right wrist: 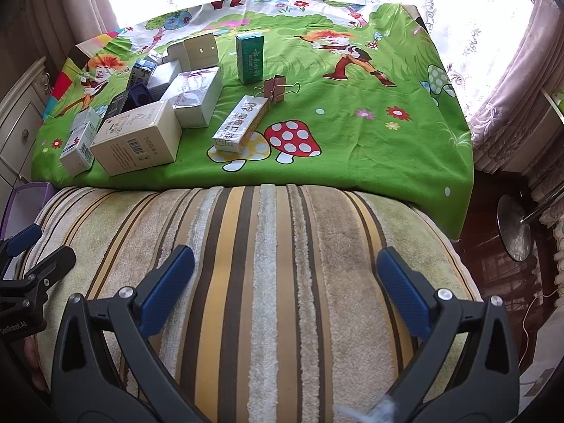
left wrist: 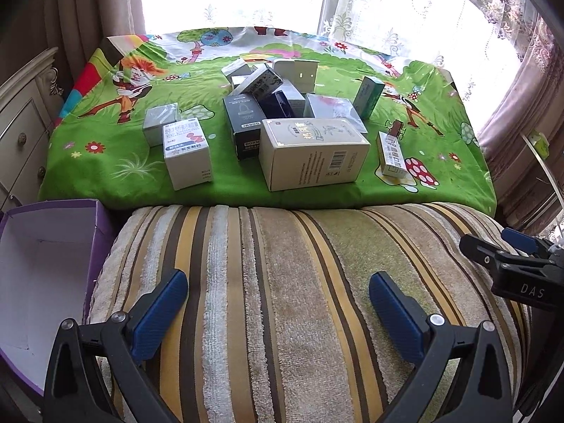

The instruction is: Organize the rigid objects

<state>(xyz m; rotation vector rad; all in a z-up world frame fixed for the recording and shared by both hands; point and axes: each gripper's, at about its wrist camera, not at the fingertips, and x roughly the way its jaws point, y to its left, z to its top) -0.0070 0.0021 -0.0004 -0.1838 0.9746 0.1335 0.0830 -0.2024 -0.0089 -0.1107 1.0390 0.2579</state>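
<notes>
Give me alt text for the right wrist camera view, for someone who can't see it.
The right gripper, jaws wide open and empty, hovers over a striped cushion. Beyond it a green cartoon cloth holds a cluster of small boxes at left, a large cream box nearest, with a green box standing apart.

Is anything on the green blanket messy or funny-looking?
Yes. The boxes in the middle are jumbled, some tilted and leaning on each other instead of lined up. A lone binder clip sits among them beside the long narrow box, the only thing there that is not a box.
</notes>
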